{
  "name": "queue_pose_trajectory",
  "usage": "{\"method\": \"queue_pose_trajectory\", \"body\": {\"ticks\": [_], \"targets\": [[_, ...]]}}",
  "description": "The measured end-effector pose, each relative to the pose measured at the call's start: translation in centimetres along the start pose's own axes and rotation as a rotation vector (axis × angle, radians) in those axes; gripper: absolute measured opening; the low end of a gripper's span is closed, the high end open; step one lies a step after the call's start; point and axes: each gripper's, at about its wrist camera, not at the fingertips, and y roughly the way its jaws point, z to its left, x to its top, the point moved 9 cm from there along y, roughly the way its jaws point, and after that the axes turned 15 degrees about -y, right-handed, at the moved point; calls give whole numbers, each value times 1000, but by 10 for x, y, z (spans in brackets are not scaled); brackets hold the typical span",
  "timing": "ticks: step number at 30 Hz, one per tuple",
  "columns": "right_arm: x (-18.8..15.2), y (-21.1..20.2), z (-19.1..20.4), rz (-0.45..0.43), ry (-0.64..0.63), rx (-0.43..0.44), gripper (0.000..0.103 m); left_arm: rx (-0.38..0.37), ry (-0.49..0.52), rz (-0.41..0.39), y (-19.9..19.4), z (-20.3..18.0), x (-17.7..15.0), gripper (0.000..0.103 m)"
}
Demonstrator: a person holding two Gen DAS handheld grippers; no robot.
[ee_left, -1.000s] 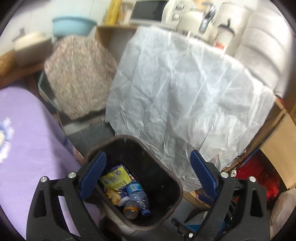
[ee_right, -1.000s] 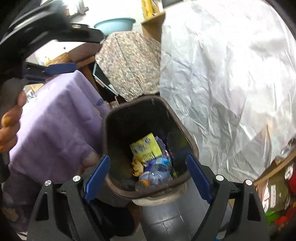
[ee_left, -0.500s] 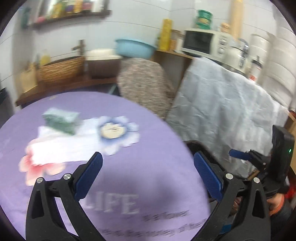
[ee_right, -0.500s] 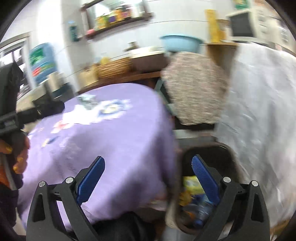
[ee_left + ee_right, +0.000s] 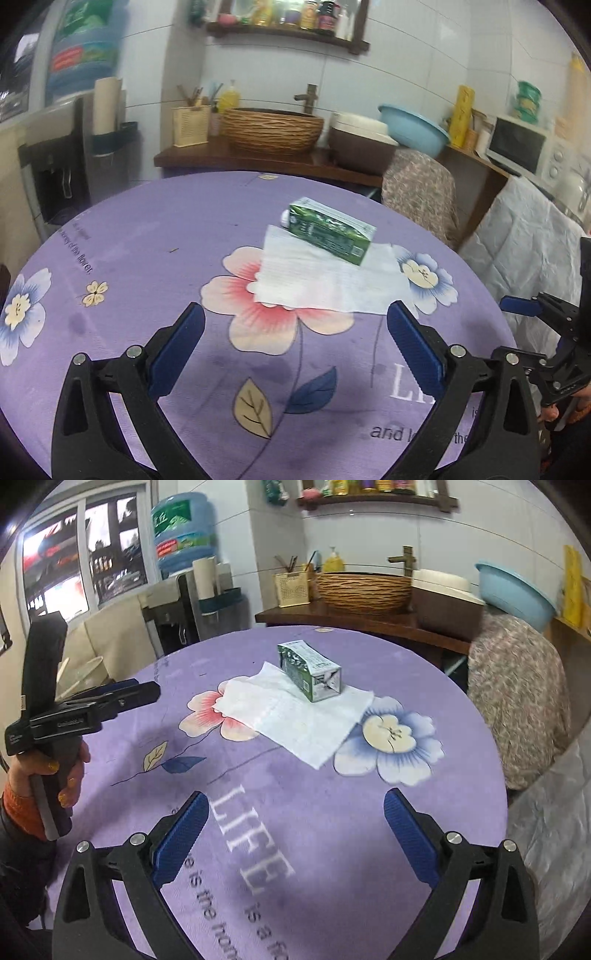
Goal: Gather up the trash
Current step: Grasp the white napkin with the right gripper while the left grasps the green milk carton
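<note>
Nearest in each wrist view are the tongs themselves. The left tongs (image 5: 295, 343) stand spread wide, blue pads apart, with nothing between them and nothing touched; they hang over the purple flowered cloth of the round counter (image 5: 122, 236). The right tongs (image 5: 295, 834) are likewise spread wide and empty, above the white lettering printed on the cloth. In the right view the left tongs show again at the left edge, held in a hand (image 5: 55, 771) with an orange cuff.

Beyond both pairs lies a stretch of bare cloth, then a white paper napkin (image 5: 325, 280) spread flat over the pink flower. On the napkin's far edge rests a green carton (image 5: 330, 230), lying on its side, touching the paper. It sits near the middle of the counter, well apart from either pair of tongs.

The counter's rounded rim falls away on the right, with a patterned cloth-covered chair (image 5: 517, 701) just beside it. Farther back, a wooden shelf carries a woven basin (image 5: 271, 127) and a blue bowl (image 5: 413, 129).
</note>
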Motion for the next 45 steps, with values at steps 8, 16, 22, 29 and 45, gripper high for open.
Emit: {"method": "queue_pose_trajectory", "body": {"ticks": [8, 16, 22, 29, 45], "targets": [[15, 62, -16, 111, -4, 14, 95, -23, -63, 16, 8, 11, -7, 97], [20, 113, -39, 175, 56, 14, 94, -28, -79, 39, 14, 14, -15, 97], [28, 129, -26, 199, -21, 1, 61, -24, -68, 44, 16, 13, -18, 97], [29, 120, -2, 194, -66, 49, 5, -13, -82, 42, 16, 16, -19, 97], [-28, -16, 104, 31, -9, 203, 4, -36, -23, 24, 0, -33, -16, 97]]}}
